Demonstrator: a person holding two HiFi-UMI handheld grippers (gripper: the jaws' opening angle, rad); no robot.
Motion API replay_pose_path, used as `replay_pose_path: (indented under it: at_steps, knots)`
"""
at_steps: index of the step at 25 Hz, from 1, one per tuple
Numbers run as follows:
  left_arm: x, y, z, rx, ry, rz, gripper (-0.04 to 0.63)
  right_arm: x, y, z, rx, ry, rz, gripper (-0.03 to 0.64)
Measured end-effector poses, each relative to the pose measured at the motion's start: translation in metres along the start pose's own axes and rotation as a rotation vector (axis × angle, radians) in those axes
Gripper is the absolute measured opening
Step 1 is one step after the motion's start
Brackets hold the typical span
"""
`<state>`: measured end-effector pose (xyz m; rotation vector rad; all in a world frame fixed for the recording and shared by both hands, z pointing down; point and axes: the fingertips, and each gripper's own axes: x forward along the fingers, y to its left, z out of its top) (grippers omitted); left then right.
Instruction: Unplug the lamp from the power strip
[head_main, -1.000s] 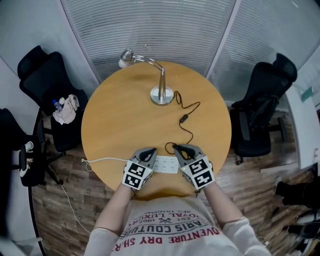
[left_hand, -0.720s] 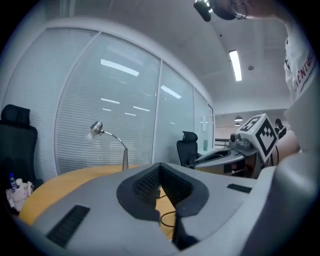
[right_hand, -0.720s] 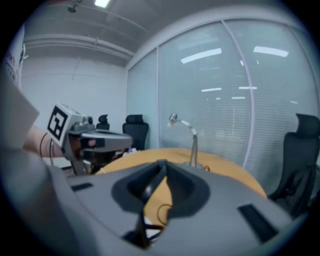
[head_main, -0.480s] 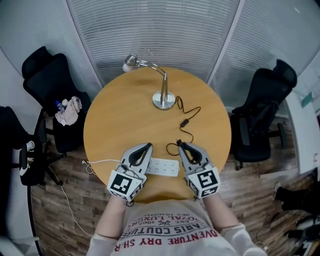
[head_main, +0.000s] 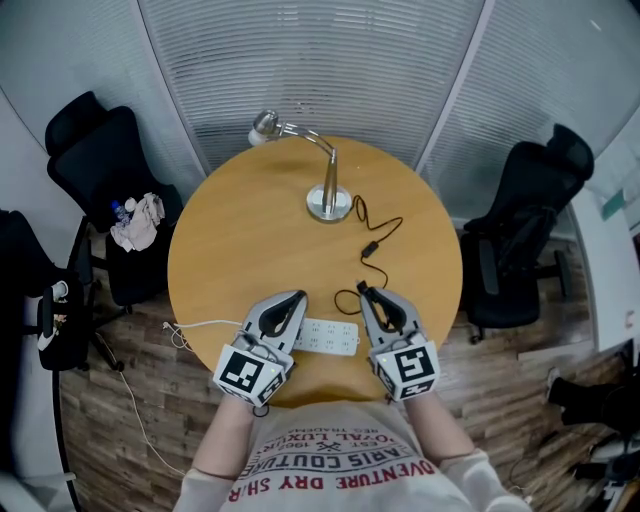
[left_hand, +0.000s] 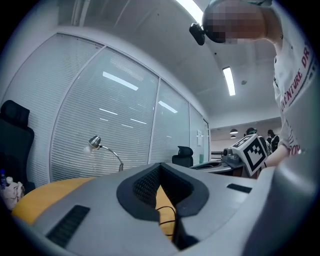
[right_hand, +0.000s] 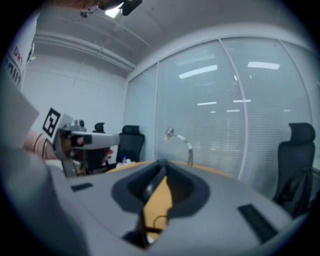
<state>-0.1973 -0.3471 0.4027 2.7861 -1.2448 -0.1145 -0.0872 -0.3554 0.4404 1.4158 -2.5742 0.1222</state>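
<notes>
**Glass-walled office, round desk: both tongs at the power strip**

Head view: a glass wall (head_main: 320, 60) with closed blinds stands behind a round wooden desk (head_main: 240, 230), with black chairs (head_main: 100, 150) off its left and right edges. The lamp (head_main: 328, 200) stands upright at the far edge, neck bent left. Its black cable (head_main: 378, 225) runs toward the near edge and loops just beside the tip of the right tongs (head_main: 364, 291). The plug end cannot be made out. The white power strip (head_main: 325, 335) lies at the near edge, between the right tongs and the left tongs (head_main: 295, 298). Its white lead (head_main: 205, 323) runs off the left edge.

Left gripper view: jaws a narrow slit apart, gripping nothing. Desk wood and the cable loop show through.

Right gripper view: the same narrow slit, gripping nothing. The cable loop lies beyond.
</notes>
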Motion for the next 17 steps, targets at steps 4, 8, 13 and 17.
replay_pose_path:
  at_steps: [4,8,13,17]
  knots:
    - [0.0011,0.0015,-0.0014,0.003,0.005,0.008,0.028,0.0006,0.0005,0.0004,0.006,-0.002,-0.003,0.072]
    - [0.0018,0.0052,-0.0018,-0.008,0.0,0.025,0.028,0.0043,0.0054,0.0023,0.005,-0.005,0.0,0.072]
    - [0.0043,0.0055,-0.0022,0.021,0.012,0.027,0.028,0.0059,0.0035,0.0005,-0.003,0.008,-0.004,0.072]
    - [0.0039,0.0073,-0.0034,0.027,0.018,0.036,0.028,0.0076,-0.0031,-0.0054,-0.033,0.037,-0.032,0.072]
